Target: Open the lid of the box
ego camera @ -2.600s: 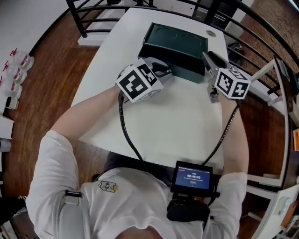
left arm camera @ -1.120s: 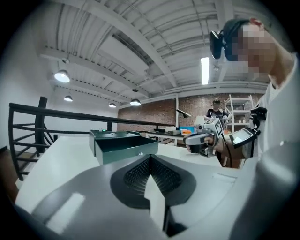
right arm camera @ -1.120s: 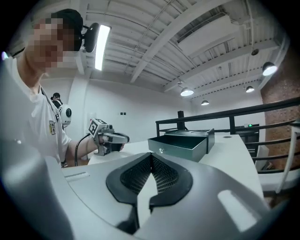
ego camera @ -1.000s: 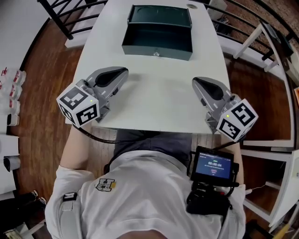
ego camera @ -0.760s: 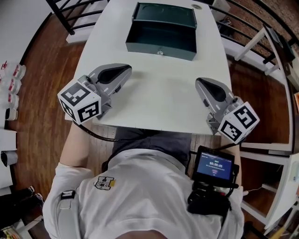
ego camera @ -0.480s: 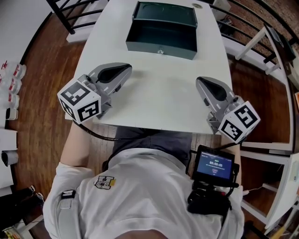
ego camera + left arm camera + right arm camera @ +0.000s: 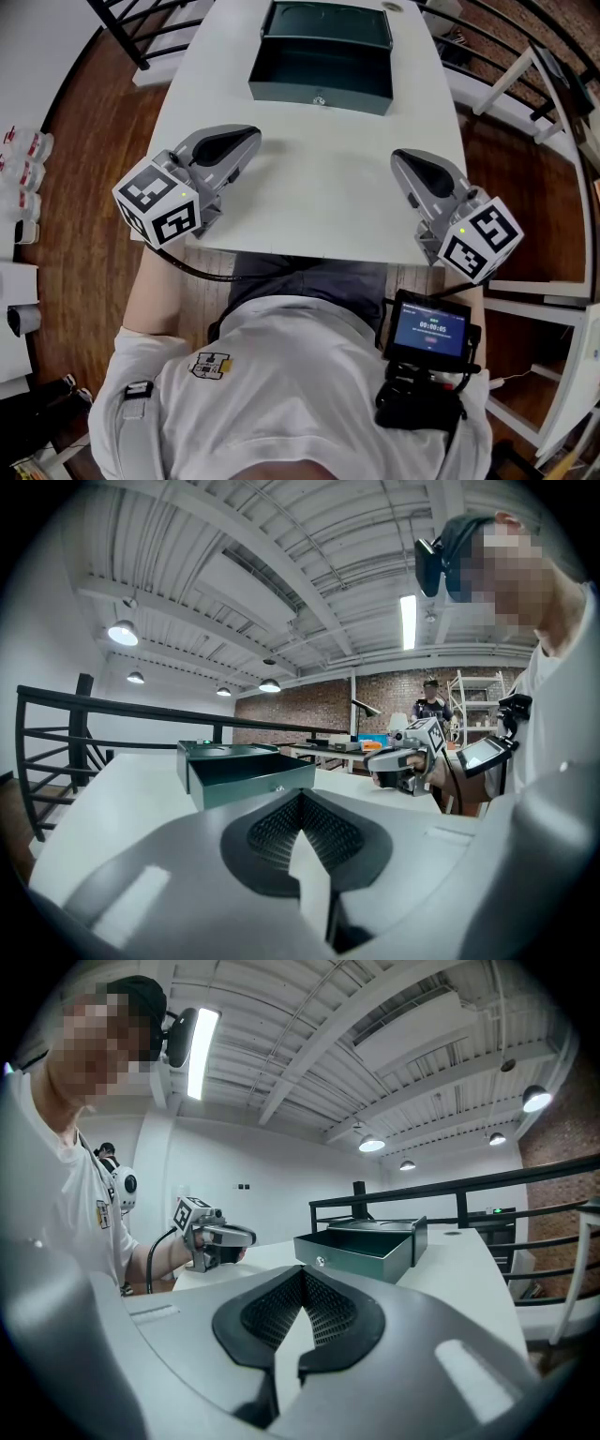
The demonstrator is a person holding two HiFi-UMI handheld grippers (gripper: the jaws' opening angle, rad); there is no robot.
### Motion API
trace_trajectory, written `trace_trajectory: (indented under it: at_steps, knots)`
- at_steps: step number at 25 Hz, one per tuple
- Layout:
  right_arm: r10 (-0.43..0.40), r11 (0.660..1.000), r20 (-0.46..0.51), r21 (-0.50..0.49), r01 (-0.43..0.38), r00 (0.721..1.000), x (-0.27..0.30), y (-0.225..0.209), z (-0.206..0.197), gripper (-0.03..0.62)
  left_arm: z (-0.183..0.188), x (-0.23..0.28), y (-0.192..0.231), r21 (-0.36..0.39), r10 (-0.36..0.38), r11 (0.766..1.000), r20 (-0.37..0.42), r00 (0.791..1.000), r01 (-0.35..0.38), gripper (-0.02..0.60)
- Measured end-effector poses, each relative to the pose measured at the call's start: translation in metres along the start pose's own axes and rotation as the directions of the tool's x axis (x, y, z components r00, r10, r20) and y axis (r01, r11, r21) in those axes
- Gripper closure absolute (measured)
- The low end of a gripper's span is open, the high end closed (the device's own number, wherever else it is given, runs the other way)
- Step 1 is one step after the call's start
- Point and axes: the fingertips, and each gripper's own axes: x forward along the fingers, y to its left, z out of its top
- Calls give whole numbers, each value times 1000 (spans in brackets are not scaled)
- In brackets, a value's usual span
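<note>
A dark green metal box (image 7: 321, 73) stands at the far end of the white table (image 7: 319, 187), its lid (image 7: 326, 22) swung up and back so the empty inside shows. The same box (image 7: 246, 772) appears in the left gripper view, and the box (image 7: 361, 1245) in the right gripper view. My left gripper (image 7: 246, 142) rests near the table's left front edge, shut and holding nothing. Near the right front edge my right gripper (image 7: 405, 161) is likewise shut and empty. Both are well short of the box.
A black metal railing (image 7: 141, 37) runs around the table's far and left sides. A wooden floor (image 7: 84, 141) lies below at the left. A small screen (image 7: 429, 330) hangs at the person's waist. White racks (image 7: 553, 187) stand at the right.
Earlier both grippers were at the box with its lid down; since then they have drawn back to the table's front edge and the lid stands open. Over the last second, hardly any movement.
</note>
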Motion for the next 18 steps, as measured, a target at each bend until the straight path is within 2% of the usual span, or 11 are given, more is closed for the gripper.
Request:
trace_trajectory:
  at_steps: [18]
  knots:
    - [2,1000,-3,3,-2,1000,0,0,2,595,1,0,-1,-5,6,1000,-16,1000,-6,581]
